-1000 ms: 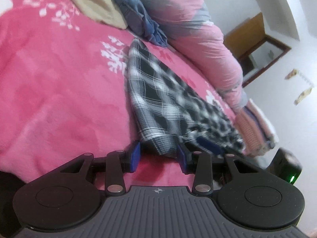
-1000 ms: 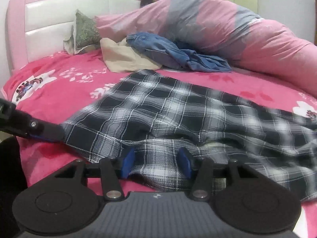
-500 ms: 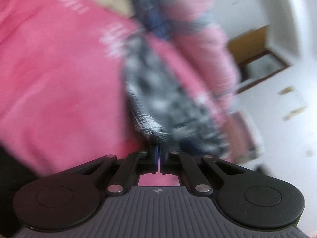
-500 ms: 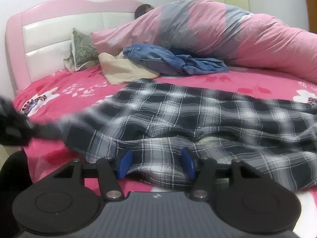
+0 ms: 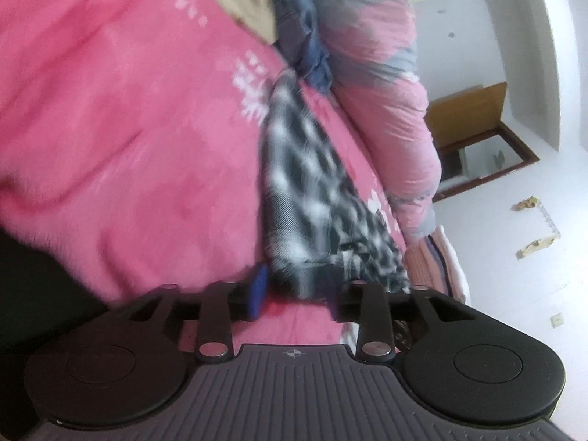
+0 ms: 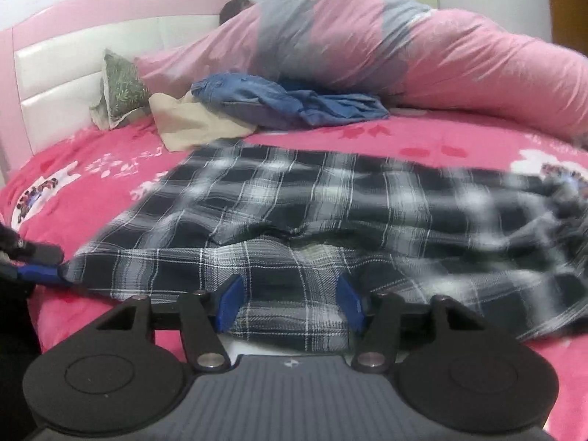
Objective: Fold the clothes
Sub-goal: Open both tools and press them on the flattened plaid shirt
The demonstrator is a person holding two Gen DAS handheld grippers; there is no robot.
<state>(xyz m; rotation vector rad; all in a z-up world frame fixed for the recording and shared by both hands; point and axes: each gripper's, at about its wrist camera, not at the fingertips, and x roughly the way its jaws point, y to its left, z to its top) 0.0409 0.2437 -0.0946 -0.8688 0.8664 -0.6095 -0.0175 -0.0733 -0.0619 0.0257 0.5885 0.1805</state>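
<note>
A black-and-white plaid cloth garment (image 6: 330,213) lies spread across the near part of a bed covered by a bright pink flowered sheet (image 6: 441,136). Its near hem hangs toward the bed's near edge.

The right claw (image 6: 290,303) stands released, its blue pads apart with the plaid hem lying between them; the pads do not press the cloth, and the jaws have just been opening a little further. The left claw (image 5: 297,290) is also released, its jaws having just opened; the left corner of the garment (image 5: 305,198) sits between the blue pads without being pinched. In the right wrist view that left claw (image 6: 36,264) shows at the far left, its tips right at the garment's left corner.

Farther back on the bed lie a crumpled blue denim garment (image 6: 279,101), a beige cloth (image 6: 191,125) just left of it and a green patterned pillow (image 6: 123,90) against the pink and white padded headboard (image 6: 66,62). A long pink and grey quilt roll (image 6: 404,51) runs along the far side.
</note>
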